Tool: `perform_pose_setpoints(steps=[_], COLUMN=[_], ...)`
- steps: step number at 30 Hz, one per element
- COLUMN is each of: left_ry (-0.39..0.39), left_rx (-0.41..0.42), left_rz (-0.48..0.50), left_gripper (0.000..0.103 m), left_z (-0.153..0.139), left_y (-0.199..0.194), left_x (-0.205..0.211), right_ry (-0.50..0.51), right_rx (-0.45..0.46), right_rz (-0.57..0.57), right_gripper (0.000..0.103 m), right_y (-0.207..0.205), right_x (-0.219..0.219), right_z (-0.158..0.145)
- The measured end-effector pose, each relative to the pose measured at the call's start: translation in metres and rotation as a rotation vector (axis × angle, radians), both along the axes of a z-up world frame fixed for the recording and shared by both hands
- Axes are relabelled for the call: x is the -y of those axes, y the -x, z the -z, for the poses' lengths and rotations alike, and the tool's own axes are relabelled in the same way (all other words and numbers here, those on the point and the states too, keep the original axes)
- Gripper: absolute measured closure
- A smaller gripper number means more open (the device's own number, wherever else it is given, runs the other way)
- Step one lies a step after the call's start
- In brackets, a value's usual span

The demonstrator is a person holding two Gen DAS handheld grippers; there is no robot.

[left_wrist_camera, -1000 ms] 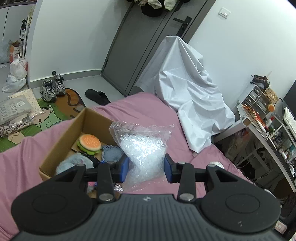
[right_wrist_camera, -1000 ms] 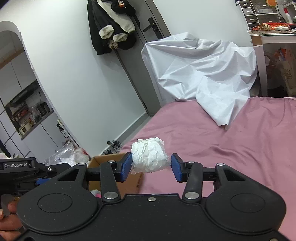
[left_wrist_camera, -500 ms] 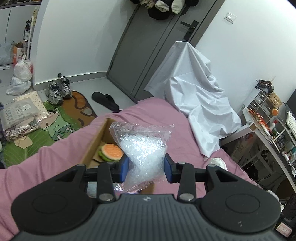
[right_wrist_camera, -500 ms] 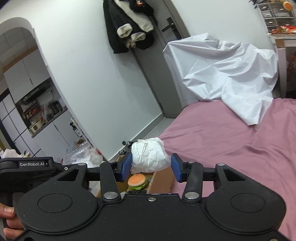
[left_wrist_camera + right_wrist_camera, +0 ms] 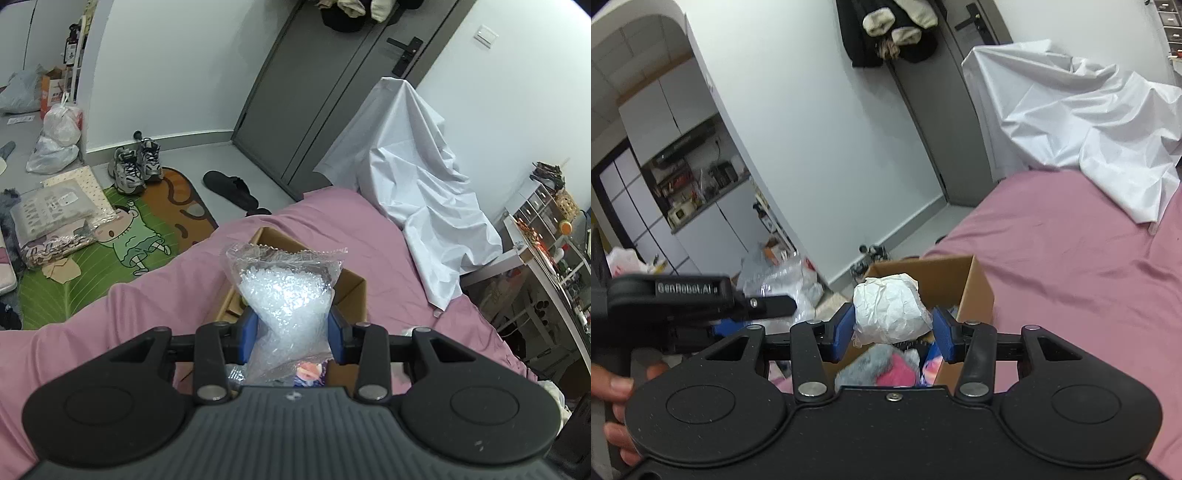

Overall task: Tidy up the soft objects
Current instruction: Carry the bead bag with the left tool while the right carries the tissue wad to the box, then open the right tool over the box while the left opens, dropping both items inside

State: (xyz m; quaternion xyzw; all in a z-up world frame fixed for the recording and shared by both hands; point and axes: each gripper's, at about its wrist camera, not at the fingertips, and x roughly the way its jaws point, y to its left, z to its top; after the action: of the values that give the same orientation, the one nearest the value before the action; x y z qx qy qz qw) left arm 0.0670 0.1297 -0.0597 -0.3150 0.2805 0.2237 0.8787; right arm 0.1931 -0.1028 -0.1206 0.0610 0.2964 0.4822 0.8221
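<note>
My left gripper [image 5: 291, 338] is shut on a clear plastic bag of white pellets [image 5: 286, 291] and holds it over the open cardboard box [image 5: 351, 291] on the pink bed. My right gripper [image 5: 892, 334] is shut on a crumpled white paper ball [image 5: 890, 308], also held above the cardboard box [image 5: 975, 284]. Grey and pink plush items [image 5: 882, 367] lie inside the box under the ball. The left gripper's body [image 5: 683, 295] shows at the left of the right wrist view.
The pink bed [image 5: 110, 314] carries the box. A white sheet [image 5: 417, 177] drapes over something at the bed's far side. Shoes [image 5: 135, 166], a slipper [image 5: 231, 188], bags and a cartoon mat [image 5: 110, 236] lie on the floor. A cluttered shelf [image 5: 546, 236] stands at right.
Both grippers have moved over the box with their loads still held. The box now sits directly under the pellet bag and the paper ball; the burger toy is hidden from view.
</note>
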Motion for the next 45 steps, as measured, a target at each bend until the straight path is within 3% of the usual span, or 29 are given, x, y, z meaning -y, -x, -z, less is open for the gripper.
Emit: perform_pose_setpoints(steps=[3, 6, 16, 26, 30, 32, 34, 38, 41, 45], left_ry=[0.004, 0.01, 0.024, -0.023, -0.045, -0.059, -0.081, -0.11, -0.128, -0.14], left_rx=[0.002, 0.002, -0.007, -0.049, -0.059, -0.076, -0.09, -0.108, -0.128, -0.123], left_rz=[-0.005, -0.005, 0.022, 0.021, 0.013, 0.003, -0.006, 0.005, 0.004, -0.007], left_gripper=[0.065, 0.065, 0.065, 0.064, 0.052, 0.037, 0.031, 0.025, 0.025, 0.025], left_z=[0.003, 0.007, 0.019, 0.023, 0.019, 0.016, 0.011, 0.002, -0.004, -0.016], left_y=[0.001, -0.002, -0.028, -0.058, -0.066, -0.068, -0.068, -0.065, -0.06, -0.051], left_x=[-0.005, -0.007, -0.008, -0.011, -0.012, -0.01, -0.007, 0.0, 0.007, 0.015], right_ry=[0.024, 0.041, 0.067, 0.071, 0.079, 0.09, 0.098, 0.097, 0.087, 0.061], right_rx=[0.004, -0.005, -0.089, -0.157, -0.171, -0.189, -0.207, -0.223, -0.219, -0.222], right_rz=[-0.026, -0.015, 0.039, 0.06, 0.066, 0.074, 0.079, 0.078, 0.083, 0.102], right_gripper=[0.056, 0.044, 0.044, 0.044, 0.042, 0.042, 0.04, 0.035, 0.027, 0.024], right_y=[0.003, 0.003, -0.007, -0.014, -0.017, -0.019, -0.022, -0.023, -0.024, -0.025], right_x=[-0.006, -0.007, 0.008, 0.022, 0.024, 0.025, 0.028, 0.034, 0.038, 0.049], right_z=[0.007, 0.013, 0.024, 0.03, 0.029, 0.03, 0.03, 0.027, 0.021, 0.015])
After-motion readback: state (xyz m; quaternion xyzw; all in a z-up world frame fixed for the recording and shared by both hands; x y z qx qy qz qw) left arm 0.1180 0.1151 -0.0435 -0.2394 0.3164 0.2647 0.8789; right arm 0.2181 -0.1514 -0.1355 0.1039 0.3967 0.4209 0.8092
